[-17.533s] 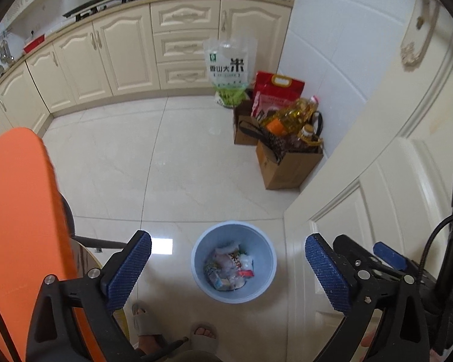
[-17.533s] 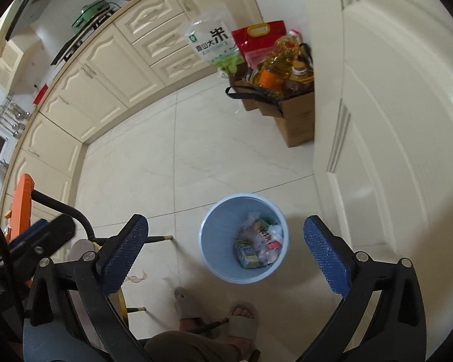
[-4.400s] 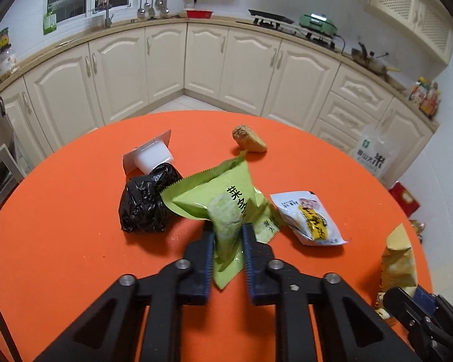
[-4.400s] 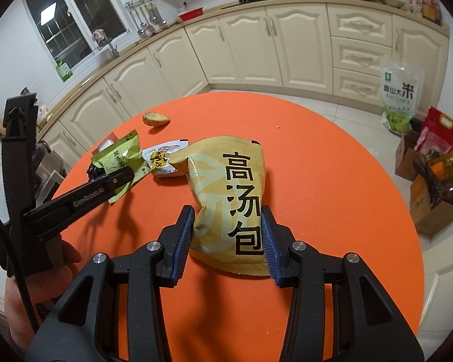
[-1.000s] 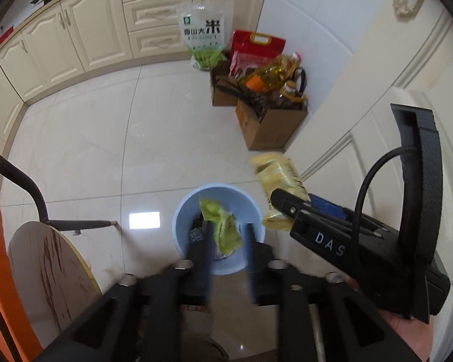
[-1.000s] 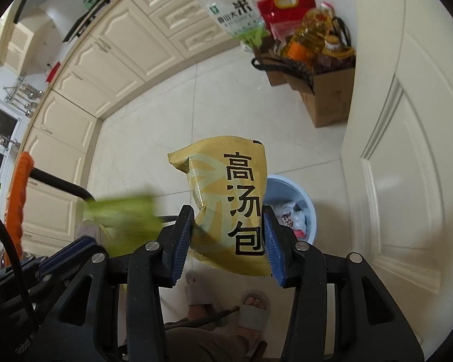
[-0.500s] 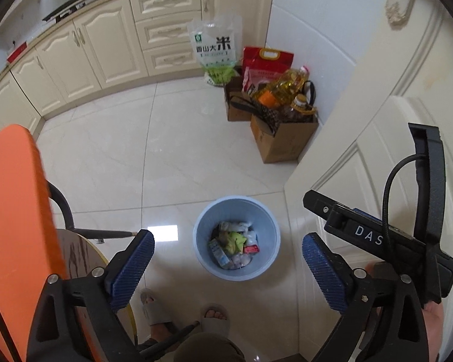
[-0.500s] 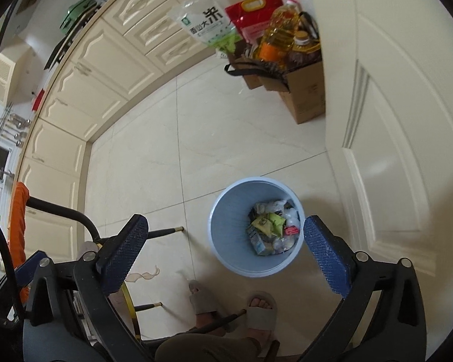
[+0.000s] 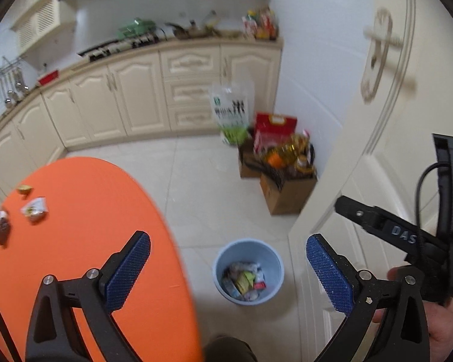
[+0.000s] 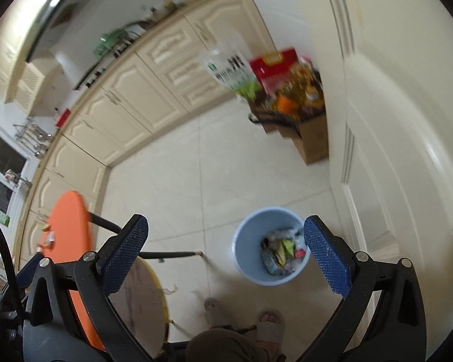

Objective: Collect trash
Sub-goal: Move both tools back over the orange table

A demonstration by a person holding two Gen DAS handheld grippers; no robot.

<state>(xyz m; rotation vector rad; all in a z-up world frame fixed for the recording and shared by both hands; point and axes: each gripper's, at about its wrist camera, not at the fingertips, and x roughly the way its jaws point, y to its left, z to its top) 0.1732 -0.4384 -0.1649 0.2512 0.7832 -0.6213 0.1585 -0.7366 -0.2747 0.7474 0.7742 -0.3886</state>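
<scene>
Blue plastic bin [image 9: 248, 268] on the floor holds the dropped wrappers; my left gripper [image 9: 228, 267] and right gripper [image 10: 225, 249] have just sprung wide, empty. Next I fetch the scraps [image 9: 34, 209] left on the round orange table [image 9: 84, 211].

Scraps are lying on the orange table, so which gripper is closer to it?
Left. The left gripper hangs open at the edge of the orange table; the right gripper, open by the blue bin, is farther off.

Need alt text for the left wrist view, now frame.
The left gripper hangs open and empty above a blue trash bin with wrappers inside, on a tiled kitchen floor. At left, an orange table holds a few scraps of trash; at right, a hand holds the right gripper.
</scene>
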